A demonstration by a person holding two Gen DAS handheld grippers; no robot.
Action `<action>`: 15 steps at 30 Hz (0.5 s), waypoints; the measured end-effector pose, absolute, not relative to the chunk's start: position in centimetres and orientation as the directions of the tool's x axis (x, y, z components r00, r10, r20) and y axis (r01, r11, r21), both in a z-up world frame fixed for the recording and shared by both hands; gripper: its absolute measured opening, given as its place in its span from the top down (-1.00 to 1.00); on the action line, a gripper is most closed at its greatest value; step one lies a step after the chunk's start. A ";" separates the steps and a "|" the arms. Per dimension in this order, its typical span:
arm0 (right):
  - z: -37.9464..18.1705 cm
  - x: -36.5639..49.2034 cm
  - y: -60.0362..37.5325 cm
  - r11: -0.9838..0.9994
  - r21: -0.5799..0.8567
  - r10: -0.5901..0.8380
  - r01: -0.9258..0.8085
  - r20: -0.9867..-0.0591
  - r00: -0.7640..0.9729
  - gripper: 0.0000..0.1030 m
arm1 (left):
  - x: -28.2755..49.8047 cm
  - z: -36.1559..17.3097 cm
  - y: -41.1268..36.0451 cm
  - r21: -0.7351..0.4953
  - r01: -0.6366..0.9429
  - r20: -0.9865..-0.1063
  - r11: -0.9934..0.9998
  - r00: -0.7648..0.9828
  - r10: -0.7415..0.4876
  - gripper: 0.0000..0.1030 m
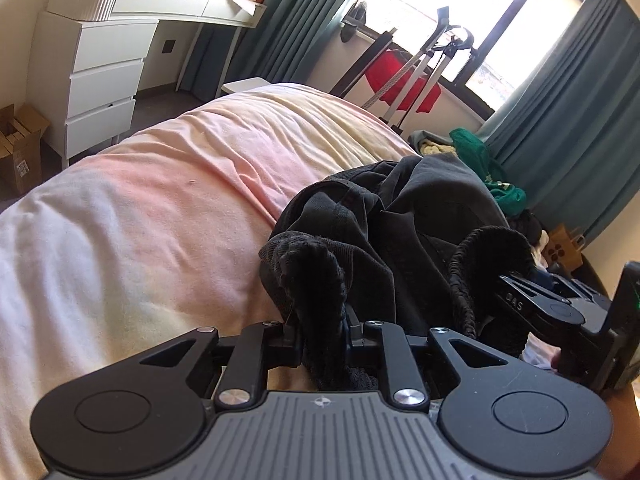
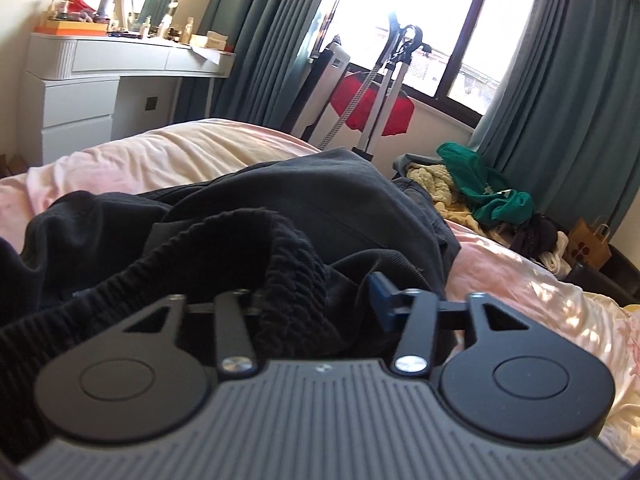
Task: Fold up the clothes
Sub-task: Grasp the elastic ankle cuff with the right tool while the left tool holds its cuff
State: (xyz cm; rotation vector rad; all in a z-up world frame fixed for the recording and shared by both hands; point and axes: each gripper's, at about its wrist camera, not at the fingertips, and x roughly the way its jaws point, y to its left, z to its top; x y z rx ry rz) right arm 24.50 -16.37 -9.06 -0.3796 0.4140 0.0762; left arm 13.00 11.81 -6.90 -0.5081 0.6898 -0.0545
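Left wrist view: left tongs clamped on ribbed knit edge of a black garment, bunched on a pink bed. Right tongs grip another ribbed edge just beside. Right wrist view: right tongs pinch knit cuff; green clothes well apart, near window curtains.
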 end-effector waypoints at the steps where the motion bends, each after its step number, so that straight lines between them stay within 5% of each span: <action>1: -8.8 24.1 -16.7 0.927 -0.354 -0.028 -0.125 -0.396 0.918 0.65 | 13.0 -6.9 11.8 -0.467 -0.115 -0.594 0.877 0.775 -0.215 0.63; 9: -5.8 17.3 -23.9 0.980 -0.201 -0.083 0.004 -0.385 0.919 0.77 | 11.3 -5.9 11.4 -0.506 -0.046 -0.539 0.861 0.796 -0.275 0.63; 15: -9.4 13.6 -30.2 0.988 0.132 0.025 0.078 -0.644 0.764 0.76 | 9.7 -5.9 11.0 -0.512 -0.041 -0.550 0.858 0.783 -0.290 0.62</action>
